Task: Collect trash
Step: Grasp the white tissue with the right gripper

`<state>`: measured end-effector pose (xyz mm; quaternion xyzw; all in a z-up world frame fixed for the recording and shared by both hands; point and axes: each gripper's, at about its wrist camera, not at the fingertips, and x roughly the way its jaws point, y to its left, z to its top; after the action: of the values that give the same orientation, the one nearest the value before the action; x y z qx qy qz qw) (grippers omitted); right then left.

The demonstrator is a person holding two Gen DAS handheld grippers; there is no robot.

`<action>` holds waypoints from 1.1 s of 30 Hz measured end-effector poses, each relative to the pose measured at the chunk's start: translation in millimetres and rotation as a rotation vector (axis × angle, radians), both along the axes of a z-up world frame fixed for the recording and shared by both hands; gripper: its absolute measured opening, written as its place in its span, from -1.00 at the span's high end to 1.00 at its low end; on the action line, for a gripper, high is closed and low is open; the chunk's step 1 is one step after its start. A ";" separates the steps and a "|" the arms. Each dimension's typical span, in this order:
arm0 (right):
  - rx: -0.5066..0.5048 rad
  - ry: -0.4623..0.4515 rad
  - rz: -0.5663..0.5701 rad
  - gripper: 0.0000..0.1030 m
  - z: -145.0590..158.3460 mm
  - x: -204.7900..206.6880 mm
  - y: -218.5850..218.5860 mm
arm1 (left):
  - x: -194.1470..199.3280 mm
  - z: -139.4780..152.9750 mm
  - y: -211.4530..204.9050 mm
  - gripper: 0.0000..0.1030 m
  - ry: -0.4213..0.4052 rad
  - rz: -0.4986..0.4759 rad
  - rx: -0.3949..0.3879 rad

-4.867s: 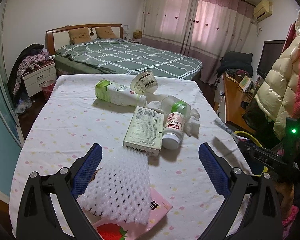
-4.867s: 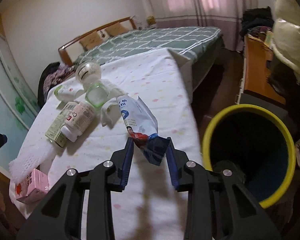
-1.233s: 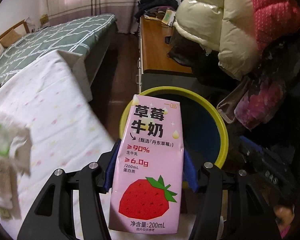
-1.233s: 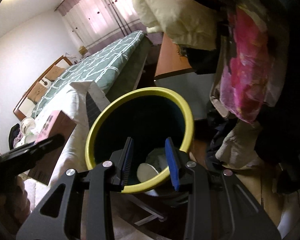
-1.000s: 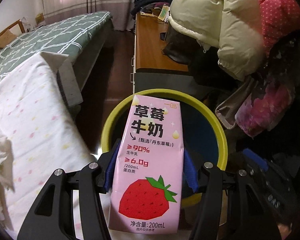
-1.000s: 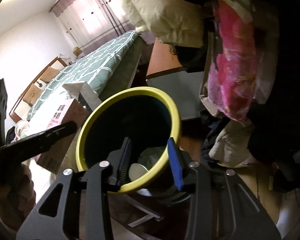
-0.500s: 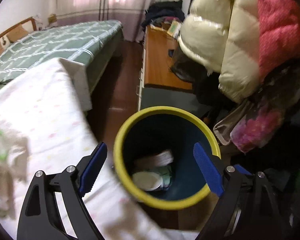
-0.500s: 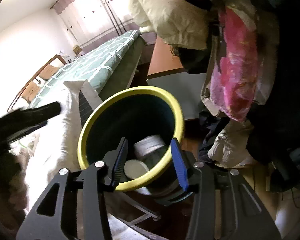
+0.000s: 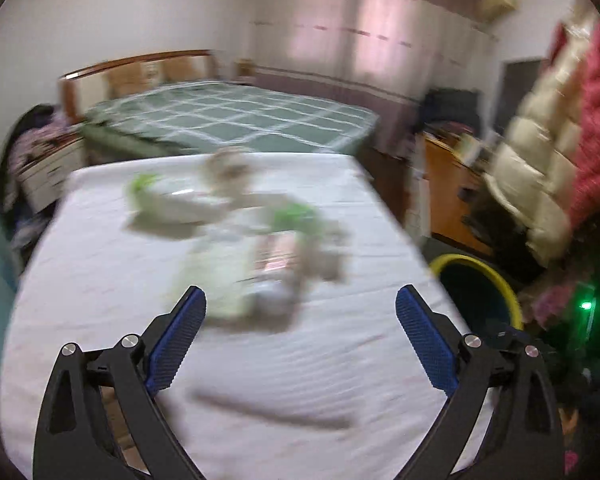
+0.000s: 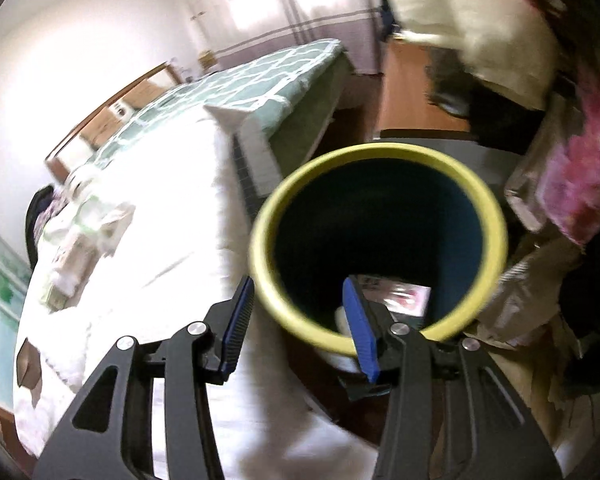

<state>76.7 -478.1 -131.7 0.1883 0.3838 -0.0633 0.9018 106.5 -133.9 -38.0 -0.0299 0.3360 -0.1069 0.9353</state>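
Observation:
My left gripper (image 9: 300, 312) is wide open and empty above the near part of the white table (image 9: 100, 280). A blurred pile of trash (image 9: 256, 248) lies ahead of it: bottles, a flat box, crumpled paper. The yellow-rimmed bin (image 9: 496, 280) stands off the table's right edge. My right gripper (image 10: 298, 312) is open and empty, over the bin's near rim (image 10: 284, 320). The pink strawberry milk carton (image 10: 396, 294) lies inside the bin. The pile also shows in the right wrist view (image 10: 84, 236).
A bed with a green checked cover (image 9: 228, 120) stands behind the table. A wooden desk (image 9: 444, 196) and hanging padded jackets (image 9: 548, 160) are at the right, close to the bin. A nightstand with clothes (image 9: 40, 152) is at the left.
My left gripper has let go of the pink carton into the bin and swung back left to face the table. My right gripper has stayed at the bin and opened wider.

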 end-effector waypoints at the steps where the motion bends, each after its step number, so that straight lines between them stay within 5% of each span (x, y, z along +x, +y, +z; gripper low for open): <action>1: -0.007 -0.002 0.025 0.14 1.9 3.7 12.4 | -3.2 -1.2 15.5 -0.83 0.001 0.026 0.000; 9: -0.070 -0.027 0.204 0.14 20.7 42.5 105.4 | -17.8 -19.9 104.0 -0.83 0.021 0.184 -0.038; 23: -0.209 0.077 0.355 0.14 18.0 161.5 190.9 | -15.1 -38.0 116.0 -0.83 0.031 0.174 -0.089; 27: -0.225 0.133 0.360 0.64 1.6 179.1 197.0 | -15.2 -42.1 125.1 -0.83 0.036 0.179 -0.104; 33: -0.245 0.125 0.351 0.94 4.7 176.0 199.6 | -12.9 -49.5 140.0 -0.83 0.054 0.201 -0.131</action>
<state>252.7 -278.6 -127.0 0.0031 0.4553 0.0368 0.8896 93.6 6.1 -87.5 -0.1275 0.3487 -0.0337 0.9279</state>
